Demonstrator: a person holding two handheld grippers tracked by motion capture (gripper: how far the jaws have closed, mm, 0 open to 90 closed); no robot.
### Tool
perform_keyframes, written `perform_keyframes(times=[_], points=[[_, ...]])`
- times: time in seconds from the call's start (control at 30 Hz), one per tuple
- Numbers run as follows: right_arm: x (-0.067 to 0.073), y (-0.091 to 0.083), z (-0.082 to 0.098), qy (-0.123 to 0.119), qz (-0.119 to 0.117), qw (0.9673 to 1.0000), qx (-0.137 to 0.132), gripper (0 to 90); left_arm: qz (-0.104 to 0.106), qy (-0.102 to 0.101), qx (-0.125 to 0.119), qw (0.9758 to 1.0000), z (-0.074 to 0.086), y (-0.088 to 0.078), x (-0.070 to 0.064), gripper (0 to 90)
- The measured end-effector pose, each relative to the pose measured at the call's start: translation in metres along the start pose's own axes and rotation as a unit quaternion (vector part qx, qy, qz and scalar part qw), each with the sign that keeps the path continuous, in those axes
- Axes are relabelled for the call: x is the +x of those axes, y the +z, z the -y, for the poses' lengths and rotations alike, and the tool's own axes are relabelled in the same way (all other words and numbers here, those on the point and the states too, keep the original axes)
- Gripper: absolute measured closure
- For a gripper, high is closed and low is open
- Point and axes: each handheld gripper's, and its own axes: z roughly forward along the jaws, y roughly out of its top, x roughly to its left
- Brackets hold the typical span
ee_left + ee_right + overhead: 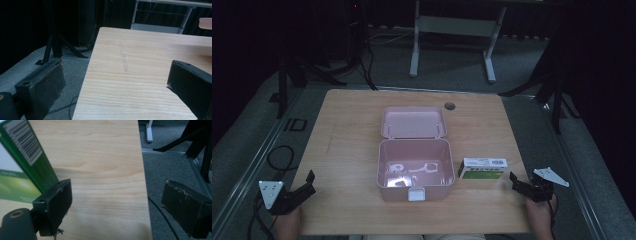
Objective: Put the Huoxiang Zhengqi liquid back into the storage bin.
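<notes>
Pale wood table [352, 130], grey carpet, dark room. Open pink box [414, 170] centre; green carton [482, 169] near right edge. Left gripper [307, 181], right gripper [514, 180]: jaws apart, empty.

Lab w/ dark curtains – tripods [287, 75], cables [279, 157], bare desk [357, 125].

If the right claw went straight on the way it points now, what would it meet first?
Probably the green and white box: the right claw, open, points at its near end across bare table, though its own view suggests it might just skim past.
</notes>
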Motion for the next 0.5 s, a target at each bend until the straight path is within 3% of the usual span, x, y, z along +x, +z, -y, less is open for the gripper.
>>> perform_keyframes(times=[0.13,0.2,0.3,0.5], points=[[0.0018,0.0014,-0.0001,-0.014,-0.013,0.9997,0.014,10.2,0.001,0.002,0.003,1.0,0.0,0.0005,-0.0005,1.6],[0.0013,0.0027,-0.001,-0.015,-0.03,0.9991,0.027,10.5,0.001,0.004,0.006,1.0,-0.0001,0.001,-0.0006,1.6],[-0.0007,0.0027,-0.0021,-0.02,-0.053,0.997,0.053,10.4,0.003,0.002,0.008,1.0,-0.0004,0.0013,0.0001,1.6],[-0.0064,-0.0012,-0.0024,-0.028,-0.095,0.9926,0.07,10.0,0.008,-0.002,0.009,0.9999,-0.0007,0.0016,0.0013,1.6]])
